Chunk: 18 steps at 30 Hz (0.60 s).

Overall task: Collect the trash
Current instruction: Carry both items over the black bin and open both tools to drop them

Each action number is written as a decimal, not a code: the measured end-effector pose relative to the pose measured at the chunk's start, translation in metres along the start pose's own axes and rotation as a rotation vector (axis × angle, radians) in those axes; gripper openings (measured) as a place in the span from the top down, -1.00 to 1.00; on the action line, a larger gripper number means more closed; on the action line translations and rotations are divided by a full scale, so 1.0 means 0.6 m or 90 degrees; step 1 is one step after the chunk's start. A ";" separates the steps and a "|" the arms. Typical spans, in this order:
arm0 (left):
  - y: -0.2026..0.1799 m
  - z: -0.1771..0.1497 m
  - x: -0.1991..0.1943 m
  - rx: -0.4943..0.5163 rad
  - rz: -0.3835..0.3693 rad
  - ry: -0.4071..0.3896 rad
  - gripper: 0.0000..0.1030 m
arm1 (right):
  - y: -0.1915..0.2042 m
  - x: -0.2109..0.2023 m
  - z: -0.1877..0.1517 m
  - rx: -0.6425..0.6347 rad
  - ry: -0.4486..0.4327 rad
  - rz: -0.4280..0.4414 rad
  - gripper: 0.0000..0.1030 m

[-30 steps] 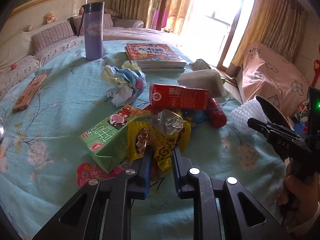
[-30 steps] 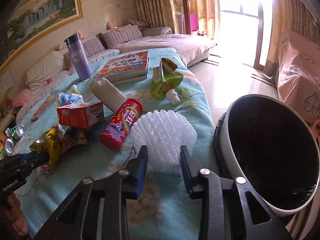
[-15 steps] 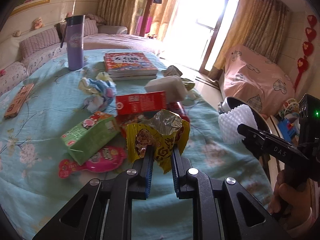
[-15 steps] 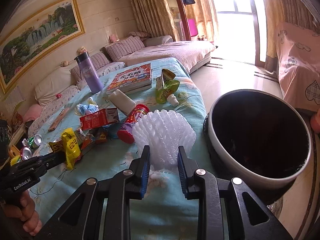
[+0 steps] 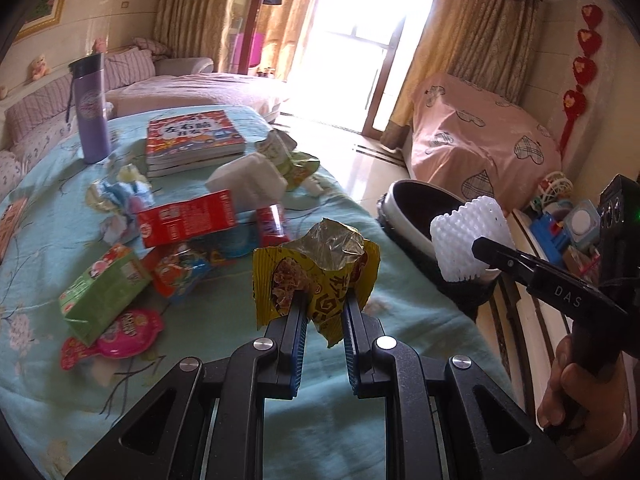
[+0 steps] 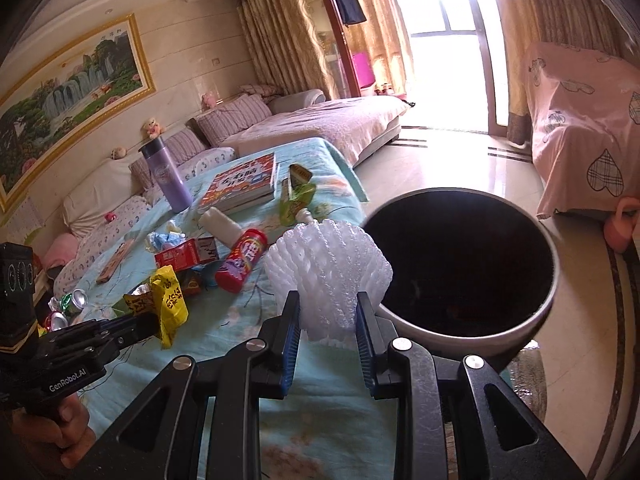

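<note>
My left gripper [image 5: 323, 300] is shut on a torn yellow snack wrapper [image 5: 320, 264] with a silver lining, lifted off the table's blue cloth. The same yellow wrapper [image 6: 168, 300] and left gripper [image 6: 150, 322] show at the lower left of the right wrist view. My right gripper [image 6: 328, 300] is shut on a white foam fruit net [image 6: 328, 264], held beside the rim of a round bin [image 6: 548, 256] with a dark inside. In the left wrist view the foam net [image 5: 468, 236] hangs in front of the bin [image 5: 404, 204].
On the blue flowered tablecloth [image 5: 208, 360] lie a green carton [image 5: 104, 296], a red carton [image 5: 186, 218], a pink pouch [image 5: 120, 336], a red can [image 6: 242, 260], crumpled paper [image 5: 120, 196], books [image 5: 192, 138] and a purple flask [image 5: 91, 112]. Crushed cans [image 6: 68, 306] sit far left. A person's hand [image 5: 568, 392] holds the right gripper.
Both grippers have moved right toward the bin and risen a little, each still holding its piece. The bin's opening is larger and closer in the right wrist view; the table's litter has slid left.
</note>
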State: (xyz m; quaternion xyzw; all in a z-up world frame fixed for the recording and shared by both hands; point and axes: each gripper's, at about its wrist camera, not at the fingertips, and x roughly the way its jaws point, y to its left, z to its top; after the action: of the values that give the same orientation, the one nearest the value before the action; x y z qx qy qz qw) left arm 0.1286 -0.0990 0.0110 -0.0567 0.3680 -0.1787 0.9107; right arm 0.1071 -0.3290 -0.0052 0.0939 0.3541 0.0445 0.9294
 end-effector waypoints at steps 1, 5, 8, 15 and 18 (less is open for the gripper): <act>-0.006 0.003 0.004 0.005 -0.003 0.000 0.69 | -0.006 -0.002 0.000 0.004 -0.002 -0.004 0.49; -0.028 0.013 0.020 0.023 -0.014 0.004 0.69 | -0.034 -0.014 0.000 0.021 -0.008 -0.021 0.49; -0.044 0.022 0.035 0.031 -0.023 0.007 0.69 | -0.053 -0.022 0.000 0.029 -0.012 -0.032 0.49; -0.074 0.040 0.065 0.057 -0.034 0.013 0.69 | -0.090 -0.036 0.002 0.049 -0.022 -0.049 0.49; -0.088 0.049 0.077 0.065 -0.039 0.017 0.69 | -0.104 -0.038 0.003 0.054 -0.022 -0.054 0.48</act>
State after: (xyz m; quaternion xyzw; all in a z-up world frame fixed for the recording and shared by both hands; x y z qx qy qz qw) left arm 0.1647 -0.1661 0.0144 -0.0191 0.3687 -0.2260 0.9014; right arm 0.0923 -0.3935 -0.0021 0.1193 0.3433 -0.0114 0.9315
